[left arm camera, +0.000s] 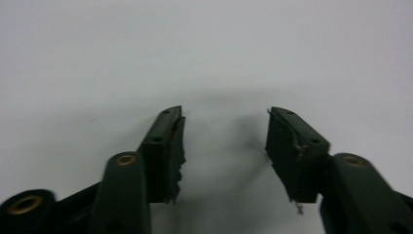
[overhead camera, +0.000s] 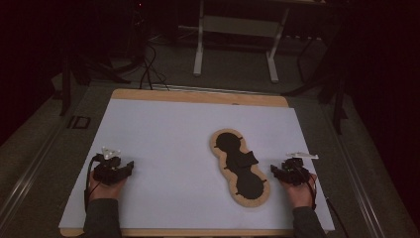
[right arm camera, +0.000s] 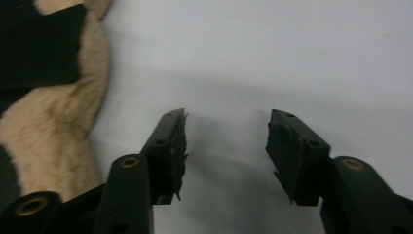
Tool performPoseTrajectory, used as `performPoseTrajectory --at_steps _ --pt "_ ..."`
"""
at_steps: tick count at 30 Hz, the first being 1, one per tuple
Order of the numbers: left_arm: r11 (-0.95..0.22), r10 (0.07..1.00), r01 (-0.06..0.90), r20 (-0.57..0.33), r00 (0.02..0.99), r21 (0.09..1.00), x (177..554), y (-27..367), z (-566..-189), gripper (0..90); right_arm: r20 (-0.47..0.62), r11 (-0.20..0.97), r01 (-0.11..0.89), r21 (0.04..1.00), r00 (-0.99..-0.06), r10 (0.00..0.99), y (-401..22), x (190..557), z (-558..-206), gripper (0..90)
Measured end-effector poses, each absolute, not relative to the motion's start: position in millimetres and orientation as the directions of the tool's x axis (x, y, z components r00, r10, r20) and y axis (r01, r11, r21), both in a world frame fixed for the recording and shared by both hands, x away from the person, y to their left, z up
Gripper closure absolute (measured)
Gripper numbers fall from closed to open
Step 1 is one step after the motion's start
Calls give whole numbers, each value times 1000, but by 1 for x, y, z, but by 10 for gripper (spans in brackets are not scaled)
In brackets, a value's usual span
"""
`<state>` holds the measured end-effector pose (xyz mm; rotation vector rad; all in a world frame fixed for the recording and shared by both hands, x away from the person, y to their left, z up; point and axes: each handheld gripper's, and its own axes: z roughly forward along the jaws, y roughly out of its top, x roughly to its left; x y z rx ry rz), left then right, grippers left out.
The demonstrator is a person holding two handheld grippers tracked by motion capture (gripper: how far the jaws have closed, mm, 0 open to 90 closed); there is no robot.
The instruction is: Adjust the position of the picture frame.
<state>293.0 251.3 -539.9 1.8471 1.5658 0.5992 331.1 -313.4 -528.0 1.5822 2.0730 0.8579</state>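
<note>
A peanut-shaped pad (overhead camera: 241, 167) with a tan fleecy rim and a black middle crossed by a black strap lies on the white table sheet (overhead camera: 173, 144), right of centre. Its fleecy edge (right arm camera: 58, 122) and the strap (right arm camera: 39, 46) show at the left of the right gripper view. My right gripper (overhead camera: 277, 171) rests on the sheet just right of the pad, jaws open, nothing between them (right arm camera: 226, 141). My left gripper (overhead camera: 126, 167) rests near the sheet's left edge, far from the pad, also open over bare sheet (left arm camera: 226, 141).
The sheet covers a wooden tabletop (overhead camera: 198, 95) whose edge shows at the back. Beyond it stand a white metal frame (overhead camera: 237, 39) and cables (overhead camera: 148, 64) on a dark floor. A rail (overhead camera: 29, 168) runs along the left side.
</note>
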Motion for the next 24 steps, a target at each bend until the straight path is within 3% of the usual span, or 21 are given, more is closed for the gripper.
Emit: performPoseTrajectory --at_steps 10,15,21,24 --pt "-159 956 612 -33 290 774 283 241 -522 517 52 246 685 686 -383 922 -303 325 -521 584" --pt "-160 954 605 -35 298 780 284 240 -521 523 68 271 689 672 -422 904 -301 321 -520 667" --pt "-142 958 600 -44 284 787 282 242 -520 523 96 298 701 648 -464 881 -299 315 -520 854" --pt "-155 957 602 -33 289 783 283 241 -520 523 101 327 708 626 -489 866 -296 311 -521 898"
